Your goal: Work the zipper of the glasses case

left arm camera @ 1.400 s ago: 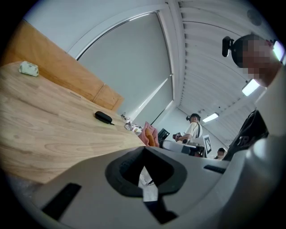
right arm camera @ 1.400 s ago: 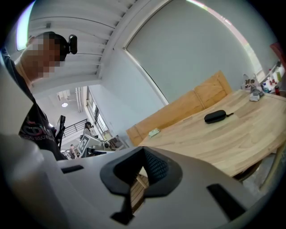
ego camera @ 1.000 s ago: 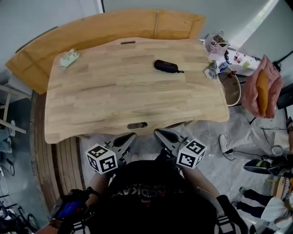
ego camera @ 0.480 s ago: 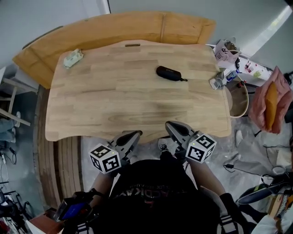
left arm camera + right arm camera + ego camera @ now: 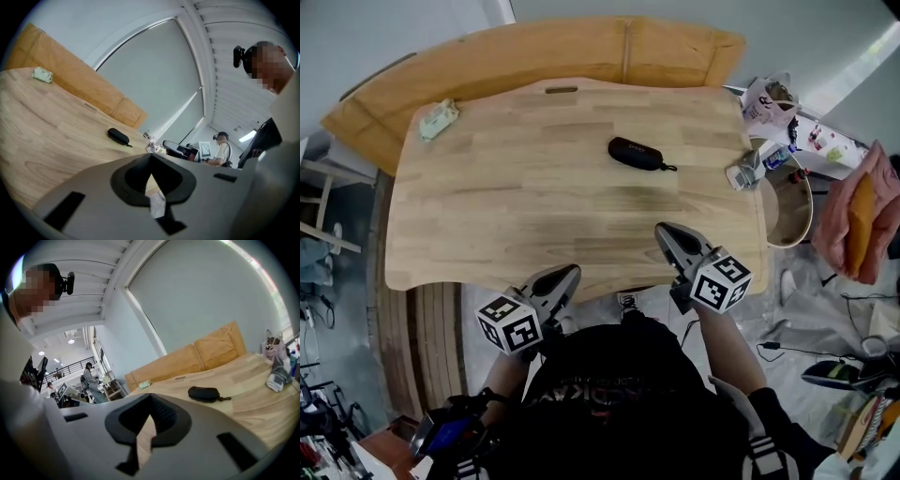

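Note:
A black glasses case (image 5: 636,154) lies on the wooden table (image 5: 525,206), right of its middle, with a short pull tab at its right end. The same case (image 5: 118,136) shows far off in the left gripper view, and the case (image 5: 204,393) also in the right gripper view. My left gripper (image 5: 569,273) hangs shut and empty at the table's near edge. Over the near right part of the table, my right gripper (image 5: 664,232) is shut with nothing in it. Both are well short of the case.
A pale green packet (image 5: 437,119) lies at the table's far left corner. A wooden bench (image 5: 581,47) curves behind the table. Bags and bottles (image 5: 764,127) crowd the floor by the right end. People stand in the background of both gripper views.
The right gripper has moved up and right, from below the table's near edge to over its near right part. The left gripper stays near the edge.

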`<state>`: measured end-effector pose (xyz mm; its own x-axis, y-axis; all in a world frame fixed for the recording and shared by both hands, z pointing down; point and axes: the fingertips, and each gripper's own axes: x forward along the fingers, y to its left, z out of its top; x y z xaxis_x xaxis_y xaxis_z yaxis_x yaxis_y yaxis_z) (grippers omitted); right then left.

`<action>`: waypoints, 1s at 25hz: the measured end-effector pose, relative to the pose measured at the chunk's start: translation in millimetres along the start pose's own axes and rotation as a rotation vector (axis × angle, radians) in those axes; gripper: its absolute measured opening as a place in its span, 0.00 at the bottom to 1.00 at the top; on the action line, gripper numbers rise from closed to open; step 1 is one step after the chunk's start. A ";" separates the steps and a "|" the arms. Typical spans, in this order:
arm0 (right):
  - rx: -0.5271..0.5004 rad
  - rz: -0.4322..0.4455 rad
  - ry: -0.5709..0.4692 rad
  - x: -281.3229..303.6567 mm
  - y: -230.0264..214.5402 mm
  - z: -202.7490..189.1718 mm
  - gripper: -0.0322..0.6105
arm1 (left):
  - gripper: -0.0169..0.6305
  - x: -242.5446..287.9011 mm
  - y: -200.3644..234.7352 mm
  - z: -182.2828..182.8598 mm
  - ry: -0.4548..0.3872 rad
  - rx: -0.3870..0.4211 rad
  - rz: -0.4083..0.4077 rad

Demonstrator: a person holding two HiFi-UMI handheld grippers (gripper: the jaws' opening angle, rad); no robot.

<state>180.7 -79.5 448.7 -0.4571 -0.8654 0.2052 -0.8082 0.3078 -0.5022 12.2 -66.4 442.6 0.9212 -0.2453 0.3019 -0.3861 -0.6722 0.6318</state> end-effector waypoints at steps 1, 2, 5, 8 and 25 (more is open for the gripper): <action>-0.005 0.000 0.010 2.6 -7.6 2.4 0.07 | 0.04 3.7 1.1 1.3 -0.003 -0.007 0.009; -0.012 0.001 0.022 5.6 -14.7 4.4 0.07 | 0.04 6.9 2.2 2.5 -0.008 -0.015 0.019; -0.053 0.006 0.063 14.9 -35.2 7.4 0.07 | 0.04 13.9 4.5 3.8 -0.027 -0.031 0.053; -0.103 0.000 0.097 24.3 -61.8 10.2 0.07 | 0.04 20.6 6.8 0.5 -0.053 -0.048 0.091; -0.408 0.042 0.460 141.6 -180.7 4.5 0.43 | 0.04 22.1 9.7 -8.8 -0.125 -0.169 0.282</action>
<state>263.6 -259.4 564.8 -0.5316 -0.6179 0.5794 -0.8214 0.5430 -0.1746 28.5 -72.2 461.7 0.7719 -0.4955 0.3982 -0.6190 -0.4431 0.6485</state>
